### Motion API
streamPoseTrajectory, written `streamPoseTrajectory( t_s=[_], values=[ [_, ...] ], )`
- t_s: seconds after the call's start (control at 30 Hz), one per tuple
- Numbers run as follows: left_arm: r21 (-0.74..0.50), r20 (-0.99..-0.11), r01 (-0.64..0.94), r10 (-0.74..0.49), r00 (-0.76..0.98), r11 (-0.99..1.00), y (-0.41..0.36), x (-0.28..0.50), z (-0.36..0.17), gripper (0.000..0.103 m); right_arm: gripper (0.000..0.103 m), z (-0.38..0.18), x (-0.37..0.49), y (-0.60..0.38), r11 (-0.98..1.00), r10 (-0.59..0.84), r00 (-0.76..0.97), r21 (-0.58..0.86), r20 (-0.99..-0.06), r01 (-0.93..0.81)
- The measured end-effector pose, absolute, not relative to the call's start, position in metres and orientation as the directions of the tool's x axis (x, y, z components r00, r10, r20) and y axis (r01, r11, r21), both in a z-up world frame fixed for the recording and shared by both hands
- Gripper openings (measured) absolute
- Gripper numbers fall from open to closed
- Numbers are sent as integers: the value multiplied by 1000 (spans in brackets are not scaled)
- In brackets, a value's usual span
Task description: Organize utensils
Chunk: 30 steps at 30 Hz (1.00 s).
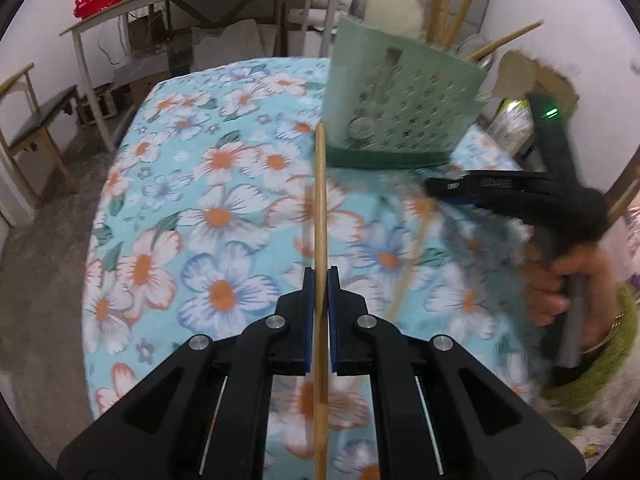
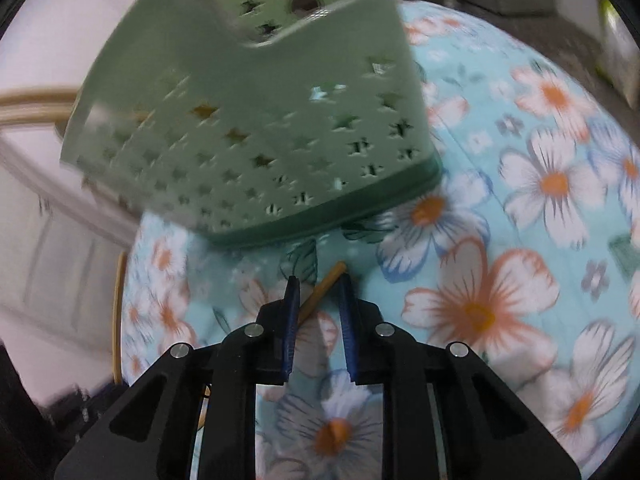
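- Chopsticks are the story, but size first: the floral tablecloth, pale blue with white and orange flowers, fills both views.
- On it stands the pale green plastic utensil holder with star-shaped cut-outs, upright on a darker green base, bamboo sticks and a spoon poking out of its top.
- Right gripper, black with blue pads, sits low in front of the holder, jaws partly open; a short bamboo chopstick tip lies slanted between them, though firm contact is unclear.
- Left gripper has its pads closed tight on a long bamboo chopstick, held straight, its far end near the holder's base corner.
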<state>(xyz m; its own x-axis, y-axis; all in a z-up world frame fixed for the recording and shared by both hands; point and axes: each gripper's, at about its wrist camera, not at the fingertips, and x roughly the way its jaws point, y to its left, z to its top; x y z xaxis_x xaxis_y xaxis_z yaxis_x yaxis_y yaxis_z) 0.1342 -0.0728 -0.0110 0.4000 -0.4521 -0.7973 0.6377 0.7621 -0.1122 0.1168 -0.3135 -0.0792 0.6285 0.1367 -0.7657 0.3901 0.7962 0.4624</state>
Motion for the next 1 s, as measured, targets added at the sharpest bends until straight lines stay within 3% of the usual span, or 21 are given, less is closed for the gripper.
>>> streamPoseTrajectory(
  t_s=[0.17, 0.3, 0.4, 0.53, 0.6, 0.63, 0.77, 0.9, 0.93, 1.0],
  values=[
    [-168, -826, 632, -458, 329, 757, -69, 139, -24, 5, 19, -70, 114, -307, 899, 128, 574, 339, -809, 278],
    [-254, -845, 637, -487, 220, 728, -73, 133, -37, 5, 13, -64, 110, -284, 980, 15, 536, 119, -844, 160],
    [-305, -852, 625, -500, 159, 718, -74, 125, -45, 5, 10, -64, 104, -263, 996, 8, 526, 55, -851, 73],
    [-344, -852, 598, -509, 126, 724, -71, 127, -42, 10, 9, -67, 92, -264, 993, 42, 528, 96, -848, 75],
    [-359, -848, 587, -517, 121, 726, -72, 132, -39, 21, 9, -70, 87, -271, 983, 71, 533, 149, -843, 105],
    [-346, -850, 590, -509, 131, 729, -74, 134, -37, 22, 9, -71, 83, -278, 974, 93, 538, 189, -838, 124],
    [-272, -864, 632, -473, 172, 726, -96, 144, -32, 22, 9, -76, 72, -295, 941, 152, 553, 291, -819, 172],
    [-139, -886, 666, -392, 247, 733, -128, 158, -36, 22, 9, -79, 77, -290, 937, 149, 561, 298, -814, 183],
    [-105, -887, 671, -374, 270, 734, -135, 160, -37, 20, 9, -76, 68, -296, 936, 150, 564, 300, -812, 184],
    [-38, -885, 683, -342, 316, 729, -145, 160, -39, 8, 9, -77, 69, -295, 932, 152, 568, 309, -809, 190]
  ],
)
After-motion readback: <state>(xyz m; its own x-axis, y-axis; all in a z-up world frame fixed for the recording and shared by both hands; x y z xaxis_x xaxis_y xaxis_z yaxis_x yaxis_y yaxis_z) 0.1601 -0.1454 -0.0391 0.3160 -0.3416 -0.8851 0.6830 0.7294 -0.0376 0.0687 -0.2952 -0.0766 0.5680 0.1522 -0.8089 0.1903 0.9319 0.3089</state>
